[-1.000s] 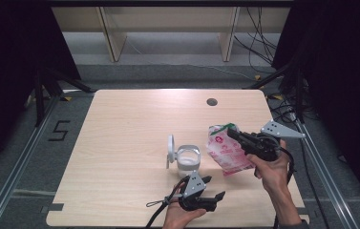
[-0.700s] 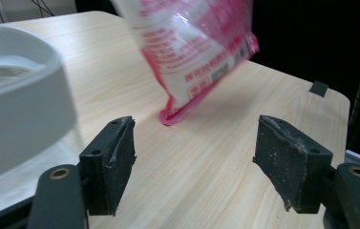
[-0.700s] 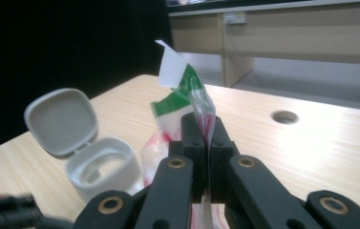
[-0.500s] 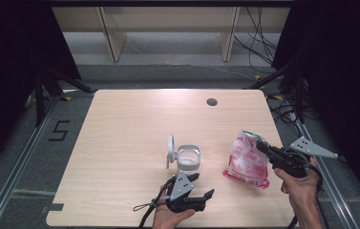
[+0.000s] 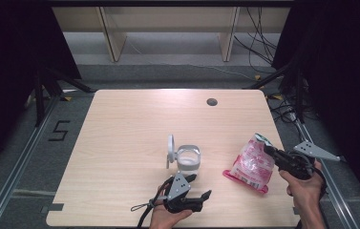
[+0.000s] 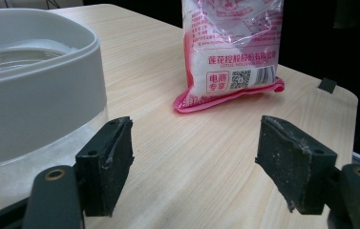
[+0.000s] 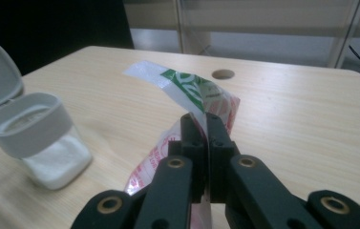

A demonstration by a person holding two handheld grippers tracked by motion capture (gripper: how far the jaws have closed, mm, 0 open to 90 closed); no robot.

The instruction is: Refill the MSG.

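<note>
The wooden table (image 5: 120, 143) is the largest thing; it has a light top and a small round hole (image 5: 211, 101) near its far right side. Beyond the far edge stand the legs of a pale shelf unit (image 5: 115, 38), and black cables (image 5: 263, 33) lie on the grey floor there. On the floor at the left is a mark like the figure 5 (image 5: 59, 130).

On the right part of the table, the pink and white plastic bag (image 5: 250, 164) rests with its bottom seam on the top and leans up toward the right gripper (image 5: 269, 151). This gripper is closed tight on the upper edge of the bag (in the right gripper view the film (image 7: 187, 90) is pinched between the two black jaws). The person's right hand (image 5: 306, 183) holds it from the near right.

Left of the bag, well apart from it, stands a small clear jar (image 5: 188, 160) with a grey collar and some white powder inside; its grey hinged lid (image 5: 170, 149) stands open at the left side.

Near the front edge, just before the jar, is the left gripper (image 5: 201, 187). Its jaws stand wide and have just been opening, with nothing between them. In the left gripper view the jar (image 6: 34, 86) is just beside the left pad (image 6: 113, 162), and the bag (image 6: 232, 52) stands farther off; nothing blocks the way to it.
</note>
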